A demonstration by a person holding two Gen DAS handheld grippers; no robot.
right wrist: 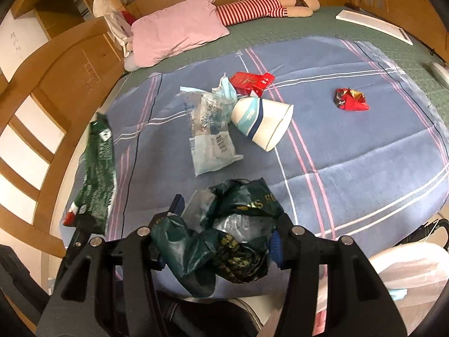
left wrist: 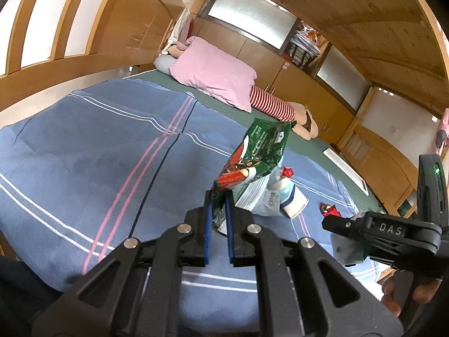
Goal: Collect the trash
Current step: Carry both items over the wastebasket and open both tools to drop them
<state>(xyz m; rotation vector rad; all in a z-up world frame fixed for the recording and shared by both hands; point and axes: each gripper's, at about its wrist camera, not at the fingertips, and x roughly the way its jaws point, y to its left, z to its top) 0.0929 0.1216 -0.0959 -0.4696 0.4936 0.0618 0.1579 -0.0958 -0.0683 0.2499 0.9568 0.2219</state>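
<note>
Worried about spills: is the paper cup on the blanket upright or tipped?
Tipped. The paper cup lies on its side on the blanket, its open rim facing lower right. Whether anything is inside cannot be told.

A pink pillow lies at the head of the bed on a green sheet, beside a doll in red-and-white stripes; a blue striped blanket covers the middle.

"DAS" on the right tool.

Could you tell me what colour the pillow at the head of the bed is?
The pillow is plain pink, clearest in the right wrist view.
</note>
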